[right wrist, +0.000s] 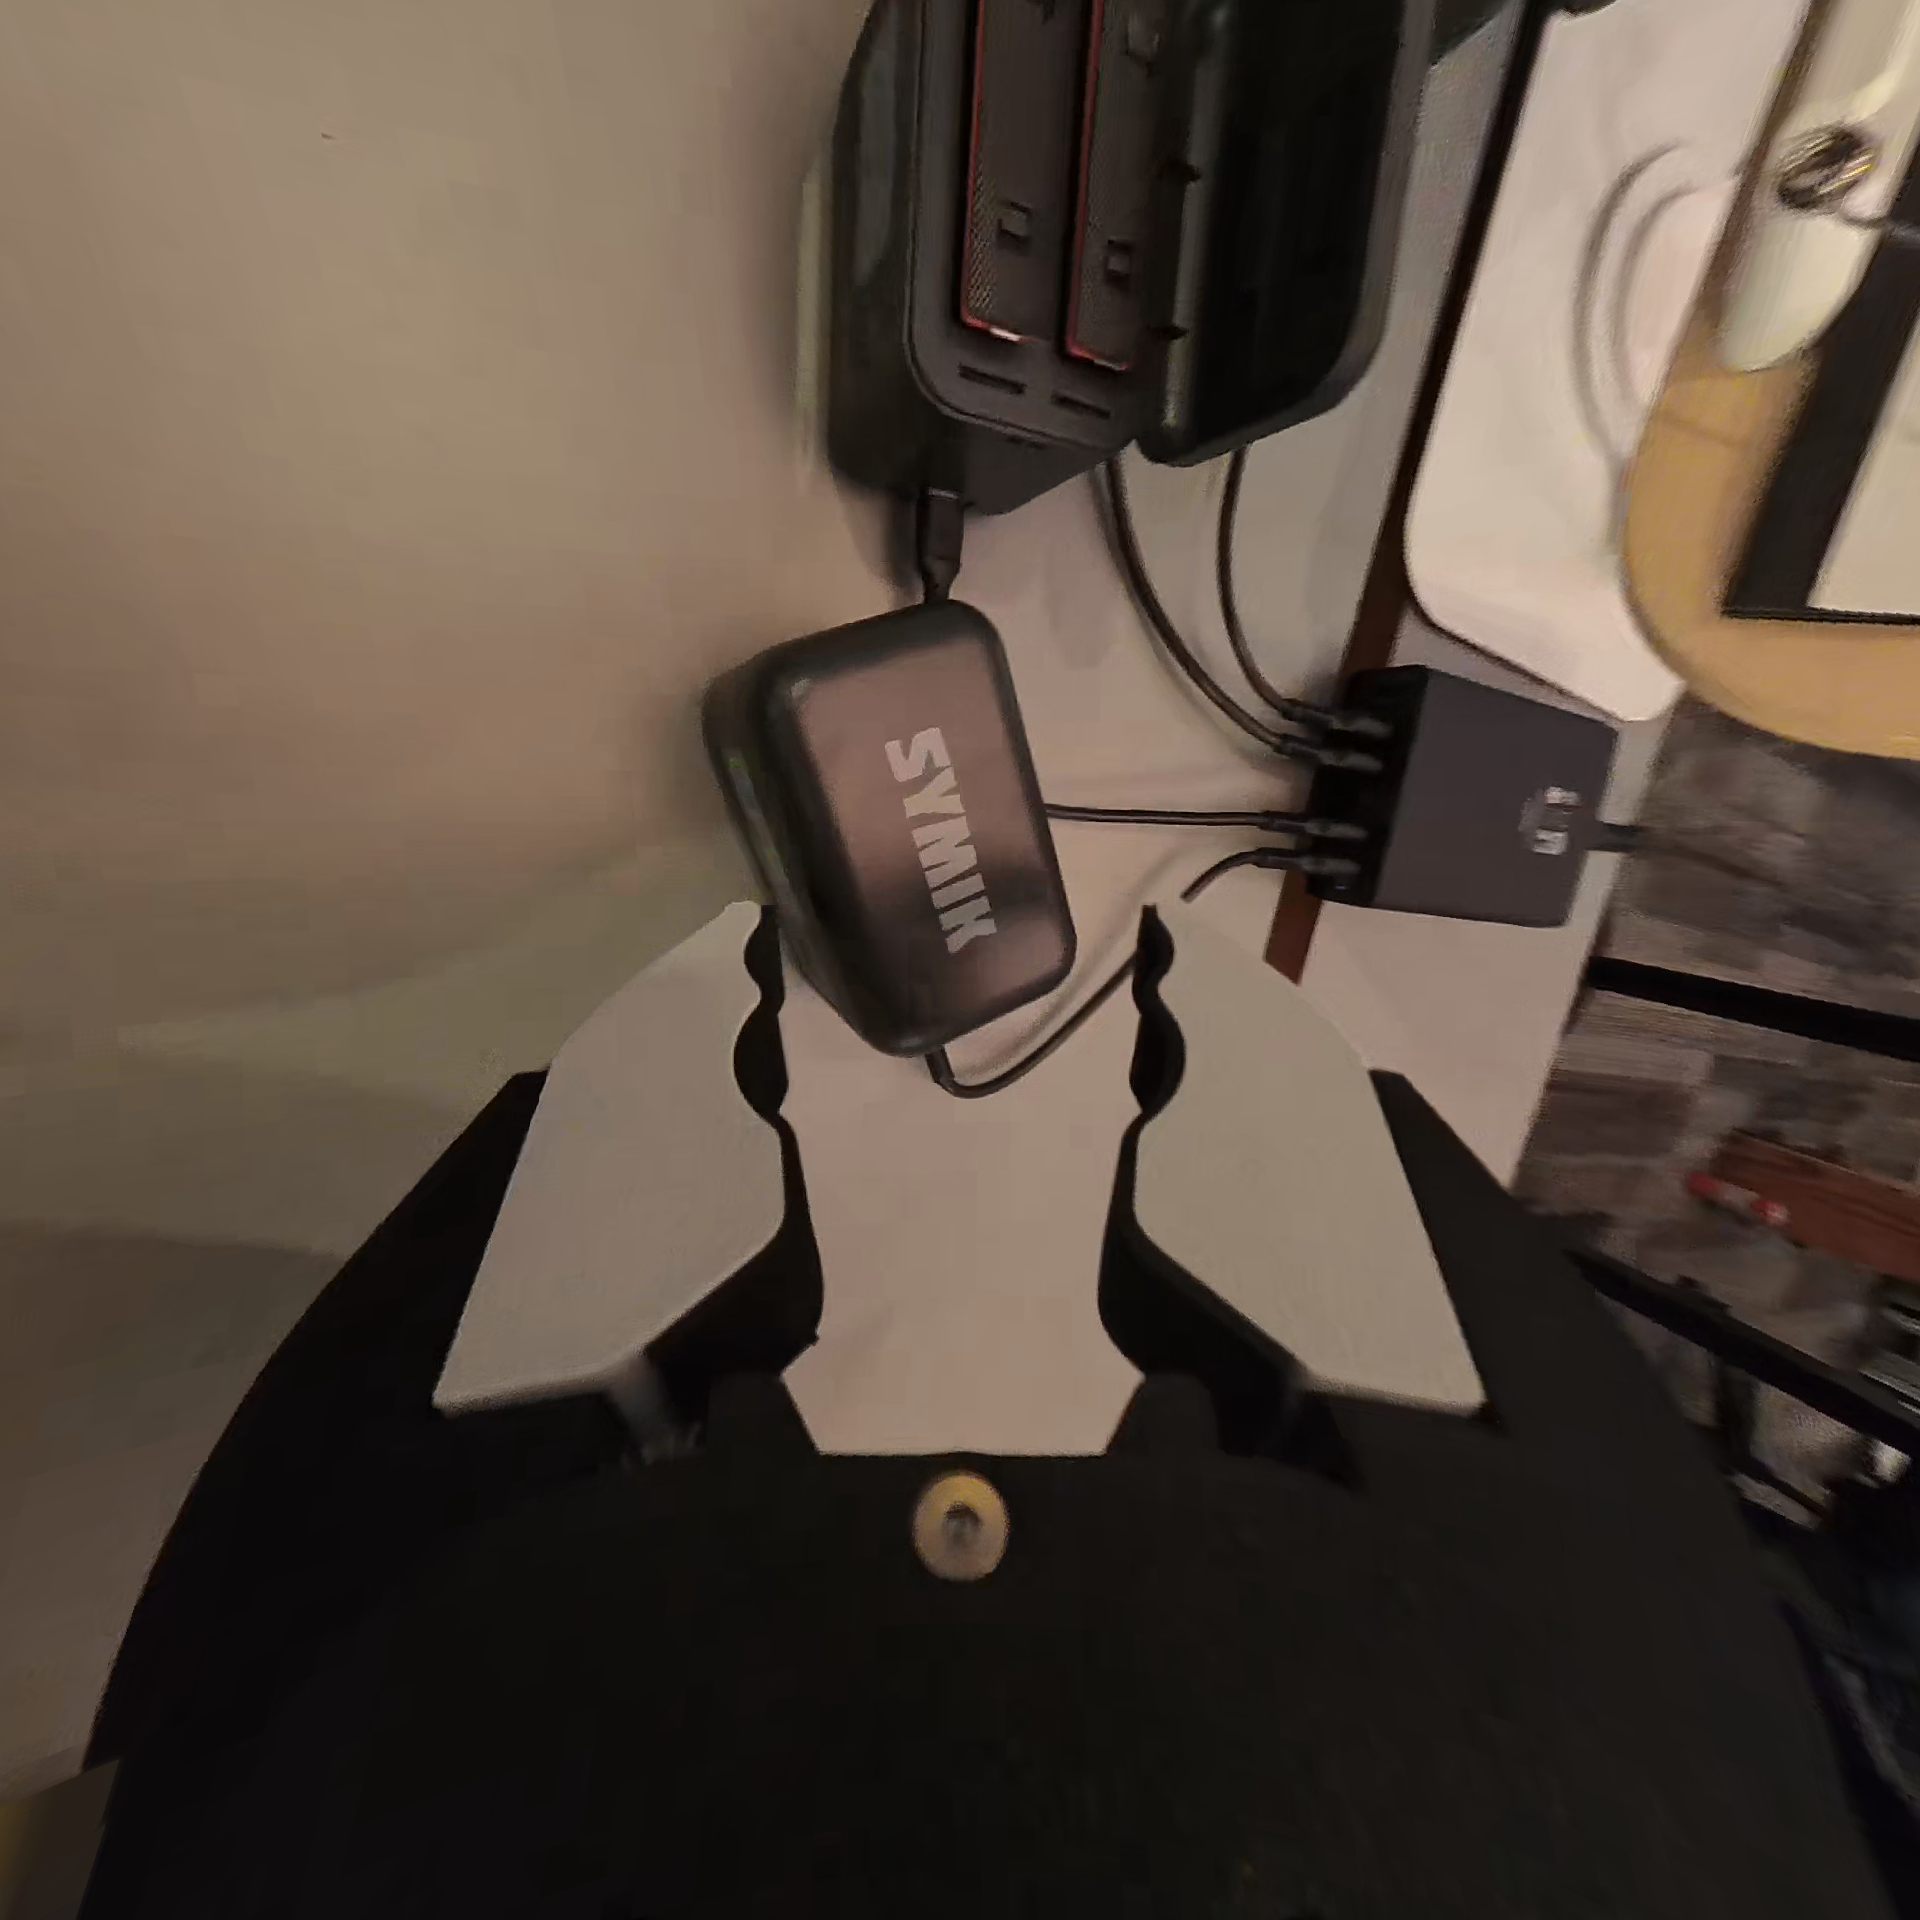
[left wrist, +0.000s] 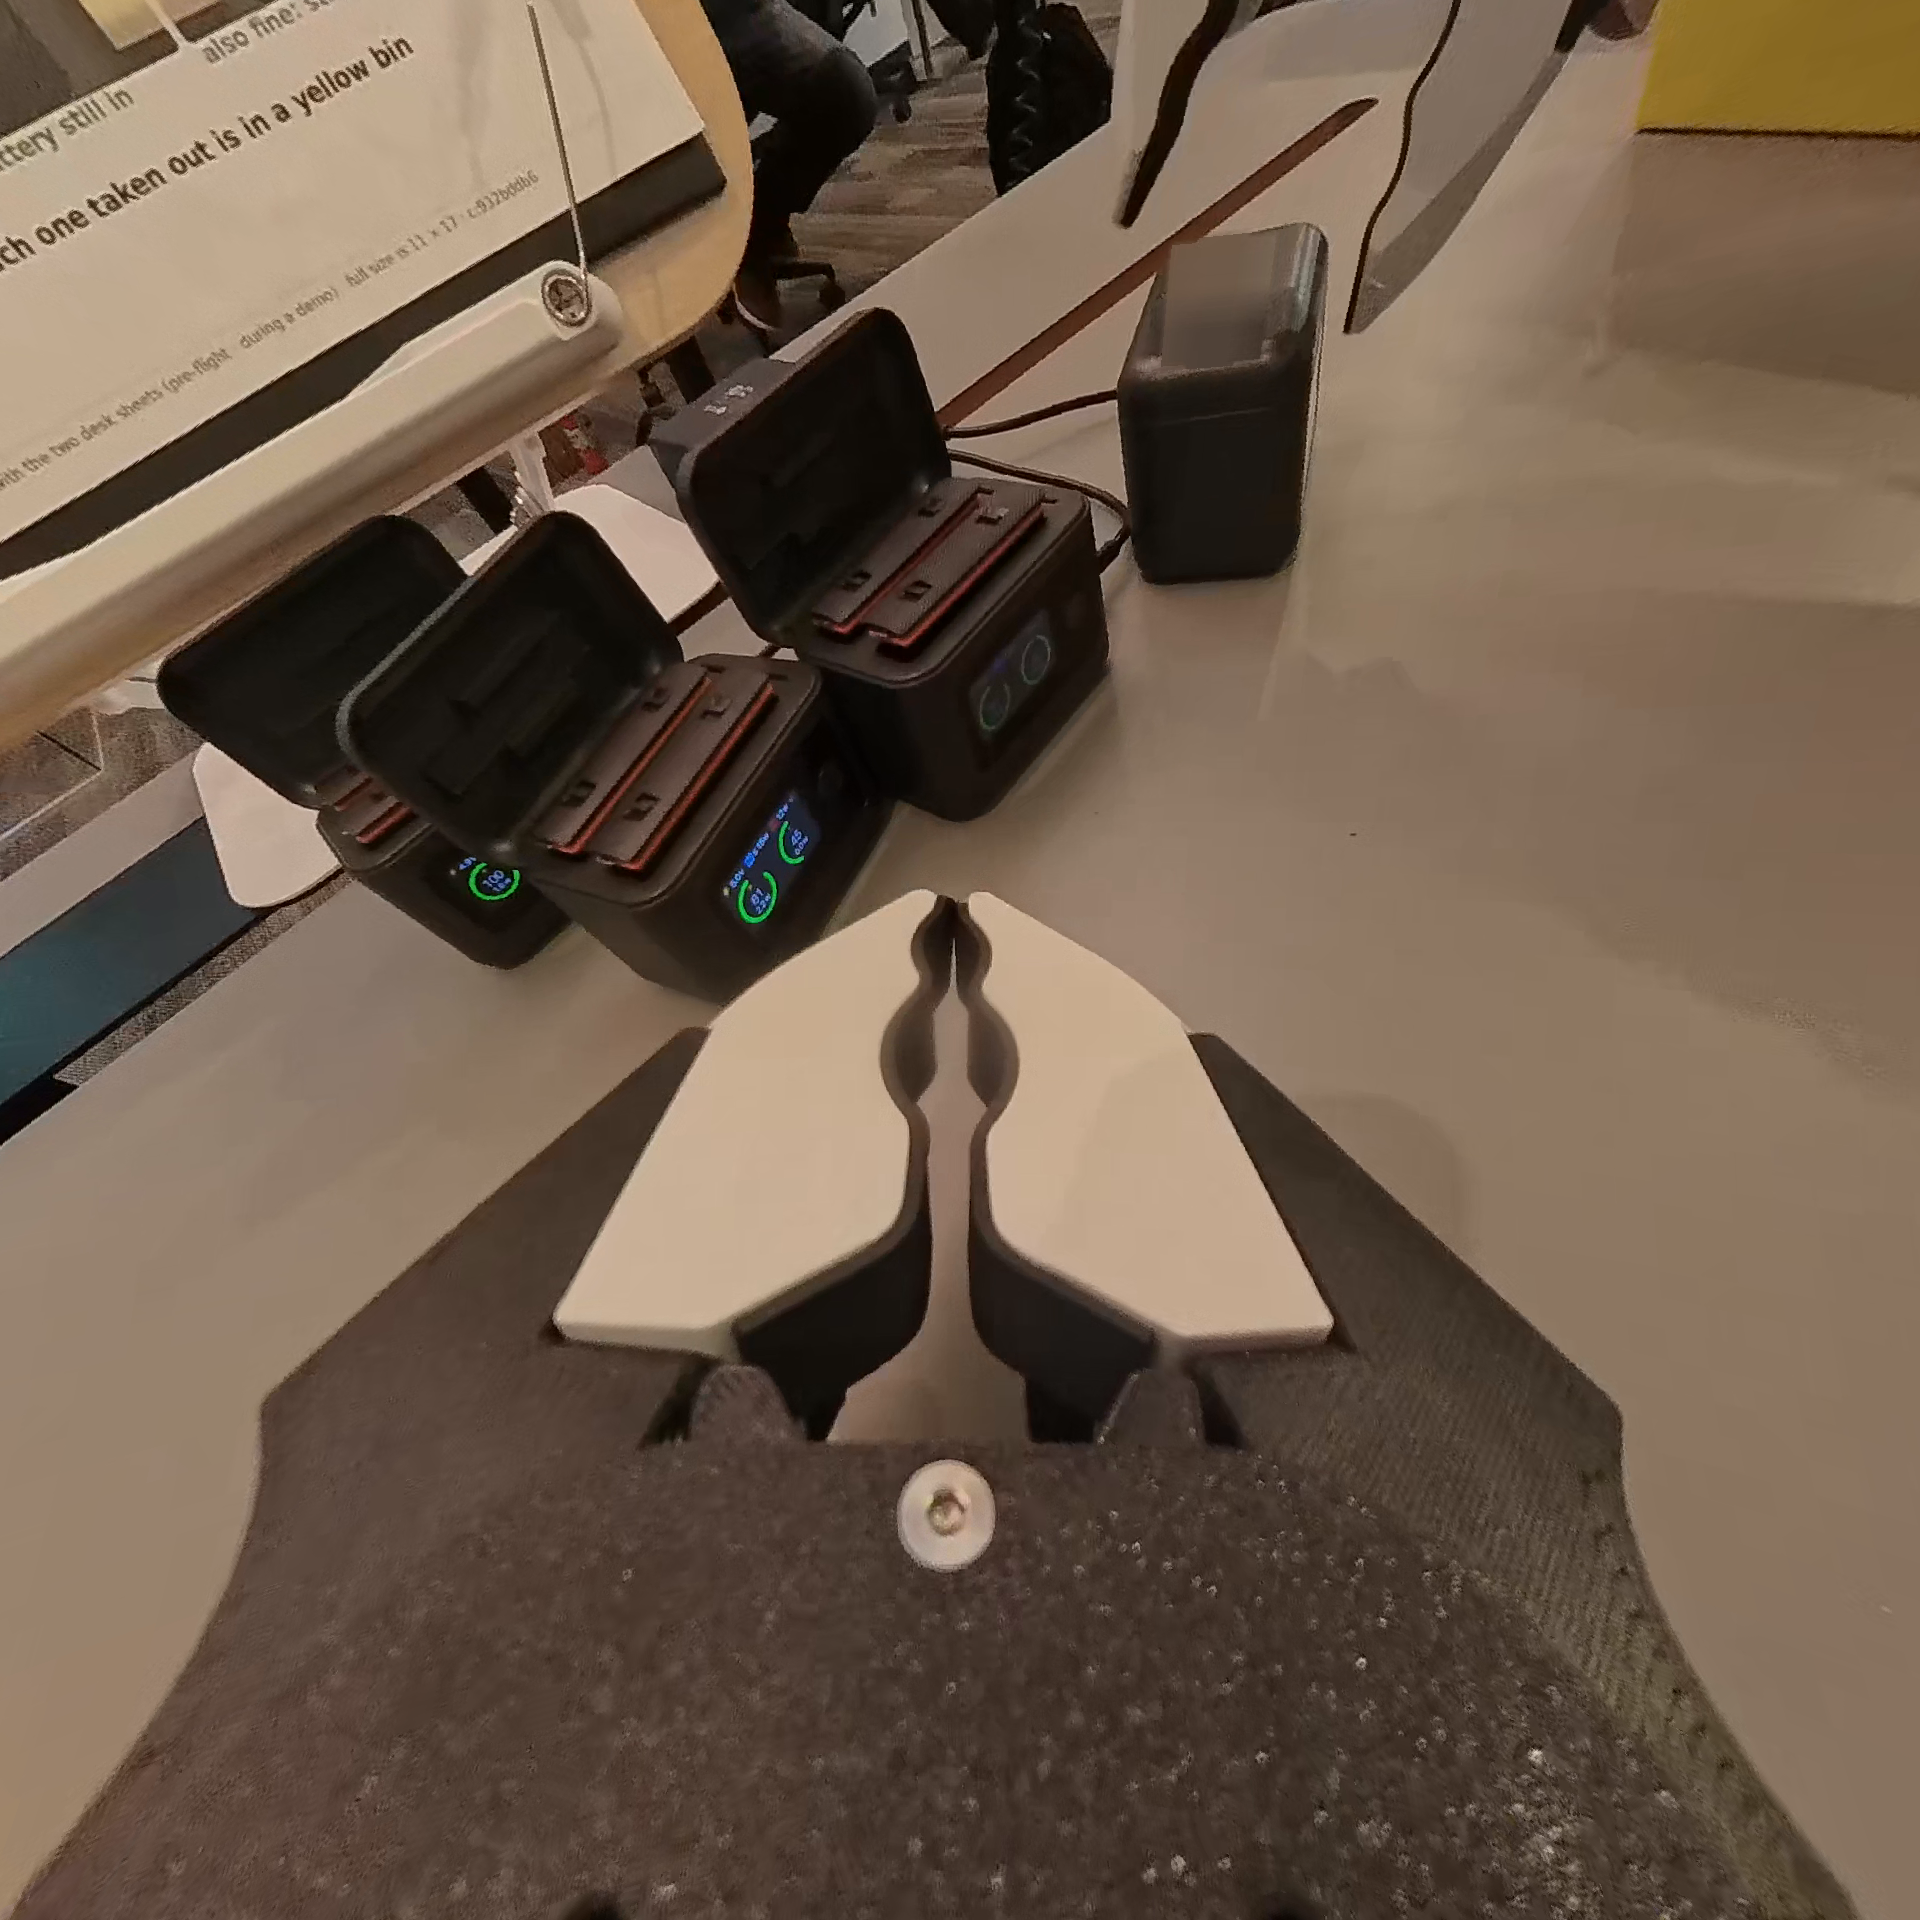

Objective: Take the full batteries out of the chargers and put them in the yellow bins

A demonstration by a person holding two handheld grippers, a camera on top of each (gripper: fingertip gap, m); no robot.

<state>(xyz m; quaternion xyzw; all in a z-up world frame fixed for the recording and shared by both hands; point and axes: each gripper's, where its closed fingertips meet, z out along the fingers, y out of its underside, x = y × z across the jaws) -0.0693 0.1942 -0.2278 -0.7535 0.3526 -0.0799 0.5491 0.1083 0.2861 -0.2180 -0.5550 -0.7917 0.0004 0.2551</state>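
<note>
Left wrist view. The left gripper (left wrist: 954,914) hovers low over the grey table (left wrist: 1507,883), its jaws together and holding nothing. Beyond its tips, left of centre, three black chargers stand in a diagonal row with lids flipped up, presumably so the batteries can be lifted straight out: the nearest charger (left wrist: 665,831), one behind it at far left (left wrist: 457,883), and a third farther back (left wrist: 935,623). Red-edged batteries (left wrist: 665,769) sit upright in their slots. Small front screens (left wrist: 769,862) glow with green rings, likely charge readouts; their figures are not reproduced here. A fourth charger with its lid closed (left wrist: 1221,416) stands upper centre-right. A printed sheet (left wrist: 260,177) on a board fills the upper left. A yellow surface (left wrist: 1777,62) in the upper right corner may be a bin; too little shows to tell.

Right wrist view. The right gripper (right wrist: 951,920) looks steeply down, jaws apart and empty, its left tip just over the closed charger (right wrist: 894,831), whose lid carries white lettering. An open charger holding two batteries (right wrist: 1049,187) lies at top centre. Cables (right wrist: 1164,816) run to a power hub (right wrist: 1455,800) at right, feeding the chargers.
</note>
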